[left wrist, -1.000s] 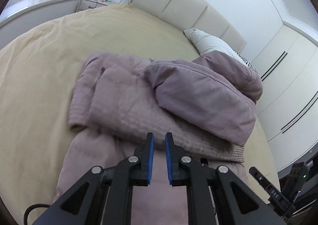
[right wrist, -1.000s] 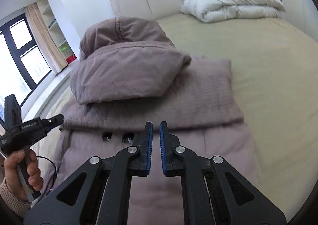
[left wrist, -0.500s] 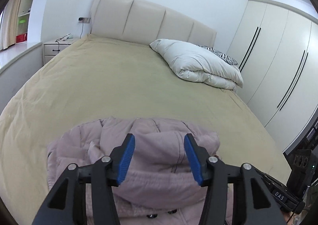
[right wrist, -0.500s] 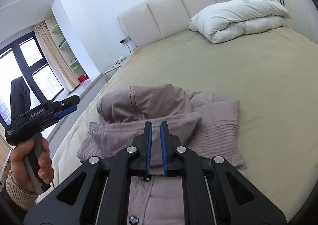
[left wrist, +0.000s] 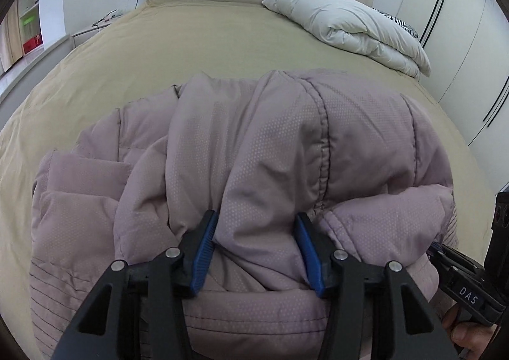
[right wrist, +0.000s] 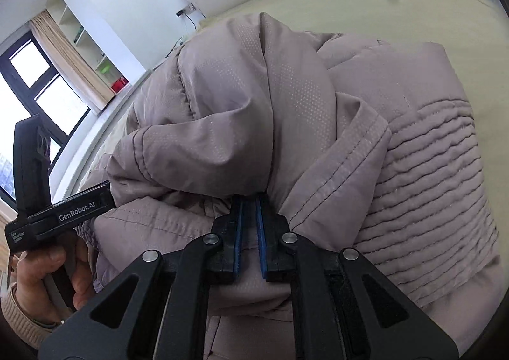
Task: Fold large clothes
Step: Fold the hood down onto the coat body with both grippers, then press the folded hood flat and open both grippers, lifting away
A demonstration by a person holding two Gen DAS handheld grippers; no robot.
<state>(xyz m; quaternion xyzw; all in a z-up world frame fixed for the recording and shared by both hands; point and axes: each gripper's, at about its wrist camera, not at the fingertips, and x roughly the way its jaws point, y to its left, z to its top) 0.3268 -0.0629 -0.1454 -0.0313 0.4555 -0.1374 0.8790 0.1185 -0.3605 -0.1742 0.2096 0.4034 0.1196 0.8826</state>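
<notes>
Both claws have closed in on the mauve padded jacket (left wrist: 270, 150) since half a second ago, when it lay lower in each frame. It sits bunched on the tan bed (left wrist: 152, 51), filling the lower half of both views. Spread wide, the left claw (left wrist: 256, 251) straddles a puffy fold. Nearly clenched, the right claw (right wrist: 249, 216) noses under the hood's edge; whether it pinches cloth I cannot tell. A white duvet (left wrist: 350, 25) lies upper right.
</notes>
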